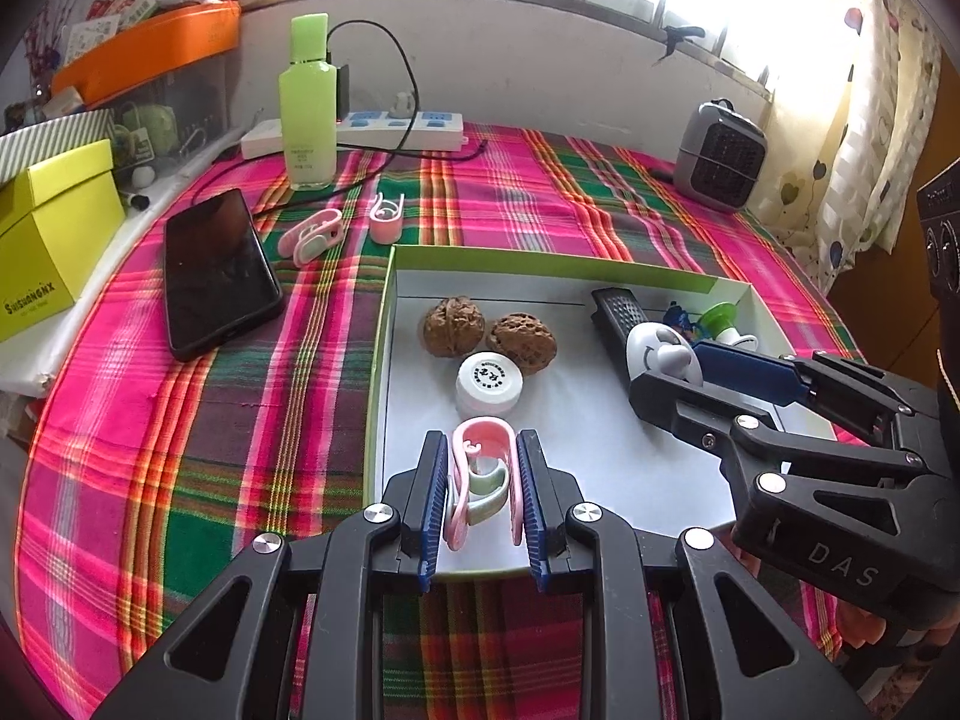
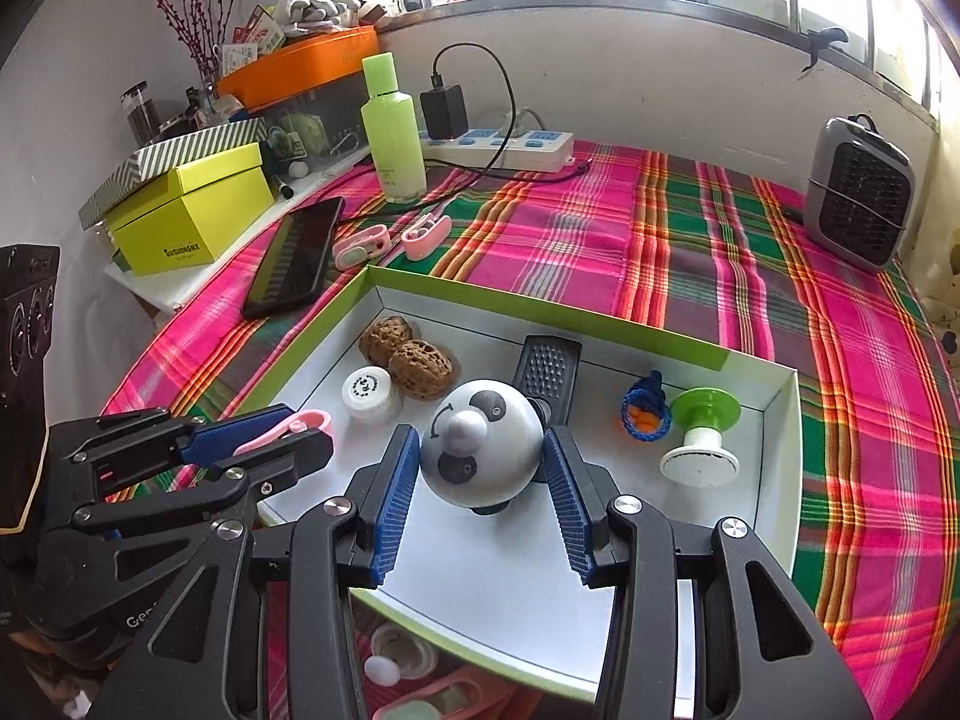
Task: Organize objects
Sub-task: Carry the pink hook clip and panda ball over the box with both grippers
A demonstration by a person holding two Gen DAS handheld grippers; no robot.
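Pink clip (image 1: pixel 480 480) sits squeezed tight in the left claw (image 1: pixel 483 495), just over the near part of the white tray (image 1: pixel 600 468) on the desk. Right claw (image 2: pixel 477 474) is abt half open & grips a panda ball (image 2: pixel 480 444) over the tray's middle, w/ 2 walnuts (image 1: pixel 486 333) & a white cap (image 1: pixel 489 384) nearby.

Right tongs (image 2: pixel 480 474): clamped on panda ball (image 2: pixel 477 444) — over the white tray (image 2: pixel 774 480).
Left tongs (image 2: pixel 312 429): pinching pink clip (image 2: pixel 300 423).
Tray: walnuts (image 2: pixel 405 357), cap (image 2: pixel 371 391), green spool (image 2: pixel 702 435).
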